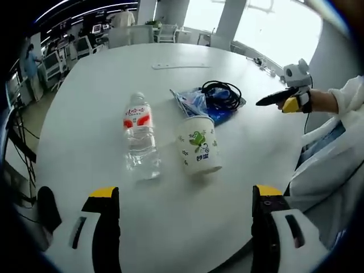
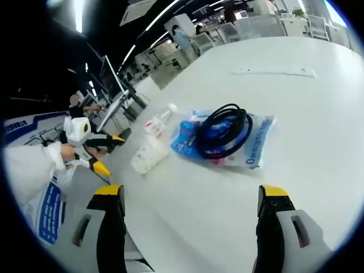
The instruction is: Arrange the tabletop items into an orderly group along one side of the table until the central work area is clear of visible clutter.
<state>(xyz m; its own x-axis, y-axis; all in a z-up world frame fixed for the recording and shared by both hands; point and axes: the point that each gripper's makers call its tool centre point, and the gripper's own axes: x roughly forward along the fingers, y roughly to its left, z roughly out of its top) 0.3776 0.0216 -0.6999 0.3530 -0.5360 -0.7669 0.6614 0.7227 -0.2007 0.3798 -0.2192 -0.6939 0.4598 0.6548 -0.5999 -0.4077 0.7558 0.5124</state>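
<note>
We see a round white table (image 1: pixel 85 136) holding four things near its middle. In the left gripper view a clear plastic bottle (image 1: pixel 140 138) with a red label lies on its side, its cap pointing away from us. What it holds we cannot tell. Just beside it, on the right, a white paper cup (image 1: pixel 199 144) with green print also lies tipped over; its inside is hidden from us. Behind the cup sits a blue plastic bag (image 1: pixel 199 102), with a coiled black cable (image 1: pixel 223 94) resting on top of it. A thin white strip (image 1: pixel 180 66) lies farther back, well apart from the rest.

Our left claw (image 1: pixel 186 213) hovers near the table edge, its jaws wide apart and holding nothing. The right claw (image 1: pixel 267 101) enters from the right, in a white-sleeved hand; here we cannot tell its state.

The right gripper view shows that claw's (image 2: pixel 190 213) jaws spread wide, empty, with the bag and cable just ahead, and office desks beyond.
</note>
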